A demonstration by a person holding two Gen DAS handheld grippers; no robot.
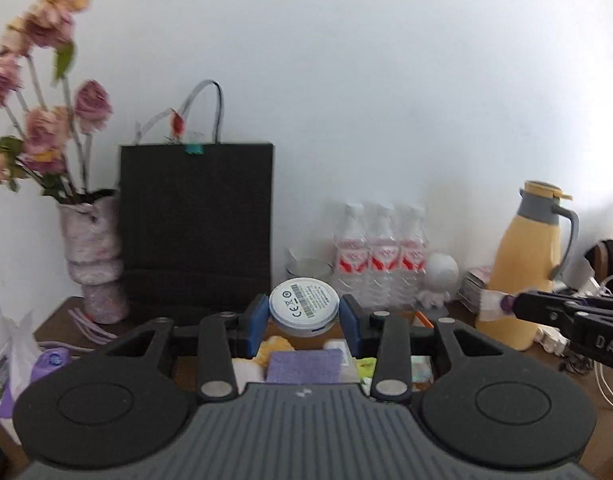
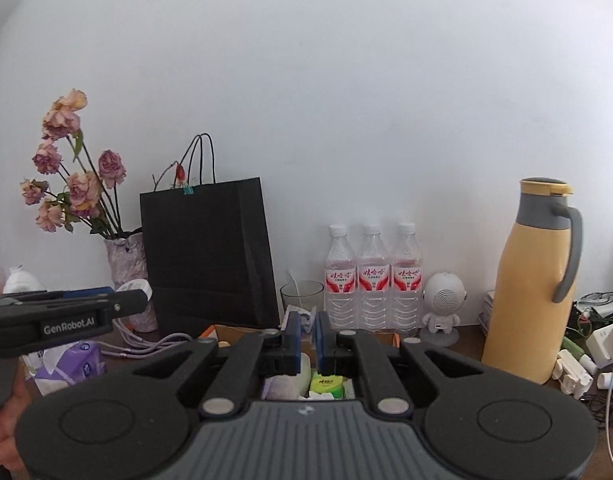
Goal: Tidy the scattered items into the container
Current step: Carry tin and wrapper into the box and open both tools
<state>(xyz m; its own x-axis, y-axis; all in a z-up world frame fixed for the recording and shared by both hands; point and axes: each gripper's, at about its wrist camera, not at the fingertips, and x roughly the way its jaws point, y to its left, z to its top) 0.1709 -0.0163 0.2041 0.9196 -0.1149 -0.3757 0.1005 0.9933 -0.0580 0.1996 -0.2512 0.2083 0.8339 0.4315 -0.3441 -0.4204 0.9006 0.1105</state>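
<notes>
A paper bag [image 2: 208, 256] is stood against the wall at the back of the table [image 2: 466, 340]. A vase of flowers [image 2: 126, 264] is set just to its left, and a glass [image 2: 302, 294] just to its right. Three water bottles [image 2: 372, 280] are lined up right of the glass, followed by a small figurine [image 2: 442, 308] and, farther right, a tall jug [image 2: 534, 280]. A box [image 2: 222, 332] is placed before the bag, with what seem to be small packets inside. A round disc [image 1: 304, 306] is held between the left gripper's fingers [image 1: 348, 320], above the box.
</notes>
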